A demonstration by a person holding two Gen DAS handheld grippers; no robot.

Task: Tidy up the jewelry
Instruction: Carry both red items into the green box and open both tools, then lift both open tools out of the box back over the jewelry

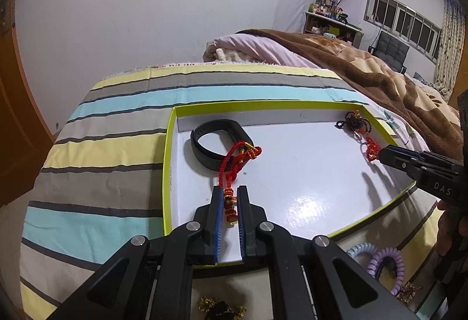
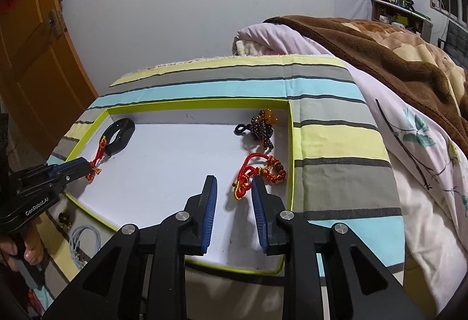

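Showing two hand-held grippers working over a shallow white cardboard tray with a lime-green rim (image 1: 167, 174), which lies on a bed with a striped sheet in yellow, grey and turquoise (image 1: 111, 121).

The left gripper (image 1: 229, 197) has its blue-padded fingers (image 1: 218, 212) clenched on the beaded gold-and-red end of a red knotted cord charm (image 1: 234, 171). The charm lies near the tray's left edge, its long axis running from the near edge toward the far left corner, where its loop overlaps a black rubber wristband (image 1: 204, 144).

The right gripper (image 2: 234, 191) has its fingers (image 2: 209, 217) released and spread. A second red cord charm with amber beads (image 2: 263, 171) lies bunched on the tray floor beside the right edge, one finger tip touching or just beside it. Beyond it, in the far right corner, sits a dark beaded grape-cluster charm (image 2: 261, 130).

Both cord charms look light, limp and easily tangled; the cord would sag and swing if lifted. The knot or bead cluster seems the firmest place to pinch.

Pastel coiled hair ties (image 1: 377, 261) lie on the bed just outside the tray's near edge.
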